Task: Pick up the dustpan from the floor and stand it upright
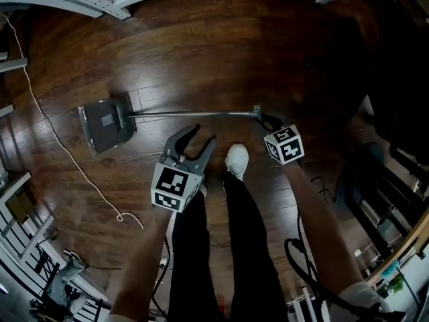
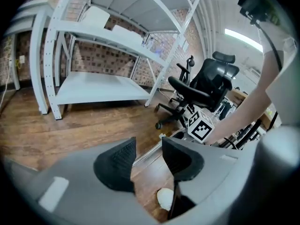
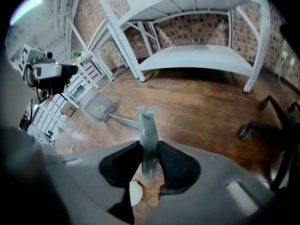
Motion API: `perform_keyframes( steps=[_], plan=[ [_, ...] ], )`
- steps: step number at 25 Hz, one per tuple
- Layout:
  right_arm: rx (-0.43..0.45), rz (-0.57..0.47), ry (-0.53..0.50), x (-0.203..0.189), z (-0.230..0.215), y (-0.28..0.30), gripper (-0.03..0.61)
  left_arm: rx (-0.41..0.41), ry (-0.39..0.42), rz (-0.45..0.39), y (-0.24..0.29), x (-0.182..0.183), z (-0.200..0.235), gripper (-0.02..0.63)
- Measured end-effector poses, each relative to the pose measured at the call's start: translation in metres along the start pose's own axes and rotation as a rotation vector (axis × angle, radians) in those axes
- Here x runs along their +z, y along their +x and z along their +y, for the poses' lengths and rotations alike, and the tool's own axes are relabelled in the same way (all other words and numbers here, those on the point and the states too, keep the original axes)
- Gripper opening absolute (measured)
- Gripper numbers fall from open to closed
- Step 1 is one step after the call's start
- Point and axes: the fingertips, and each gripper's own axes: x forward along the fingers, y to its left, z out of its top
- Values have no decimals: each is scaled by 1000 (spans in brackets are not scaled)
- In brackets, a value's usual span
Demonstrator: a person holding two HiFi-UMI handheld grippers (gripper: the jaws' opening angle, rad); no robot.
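clamping right claw (image 3: pixel 149 159) on dustpan handle (image 3: pixel 146 125).

Floor (image 1: pixel 221 59): dark glossy wood planks in all views.
Straight ahead of the left gripper (image 2: pixel 147 146) jaws: white metal shelf rack (image 2: pixel 108 86) against a brick wall (image 2: pixel 101 60).
Up and right of those jaws: black office chair (image 2: pixel 206 86) on castors. Lit ceiling strip light (image 2: pixel 241 37) above it.
Ahead of the right gripper (image 3: pixel 149 146) jaws: low white shelf unit (image 3: pixel 201 55), brick behind it too. Can't tell if it's the same rack.
Far left of the right jaws: white wire racks (image 3: pixel 51 111), with a camera on a stand (image 3: pixel 47 71) above them.
Right of the right jaws: dark chair base (image 3: pixel 262 121).
Loose white cable (image 1: pixel 67 154) snakes over the floor, well left of the left jaws.
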Motion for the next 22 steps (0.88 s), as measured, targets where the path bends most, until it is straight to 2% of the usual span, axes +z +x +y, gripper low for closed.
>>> perform_keyframes(
  steps=[2, 5, 8, 11, 13, 15, 17, 19, 22],
  plan=[
    [-92, 9, -49, 19, -2, -53, 97, -2, 0, -50, -28, 35, -18, 189],
    [-202, 11, -143, 72, 14, -126, 97, 22, 0, -117, -79, 85, -26, 192],
    [-283, 42, -255, 124, 39, -206, 97, 46, 29, -139, -130, 126, -41, 199],
    [-370, 79, -372, 177, 57, -259, 100, 78, 81, -175, -172, 162, -44, 206],
    [-416, 105, -478, 206, 78, -281, 101, 101, 82, -200, -202, 177, -44, 209],
    [-426, 153, -587, 225, 109, -292, 104, 121, 74, -215, -233, 185, -45, 209],
    [-388, 212, -674, 235, 149, -291, 111, 135, 58, -226, -263, 190, -46, 209],
    [-349, 250, -732, 239, 191, -282, 114, 143, 43, -233, -292, 189, -50, 215],
    [-306, 251, -768, 245, 250, -265, 119, 157, 42, -228, -333, 181, -52, 225]
  ],
)
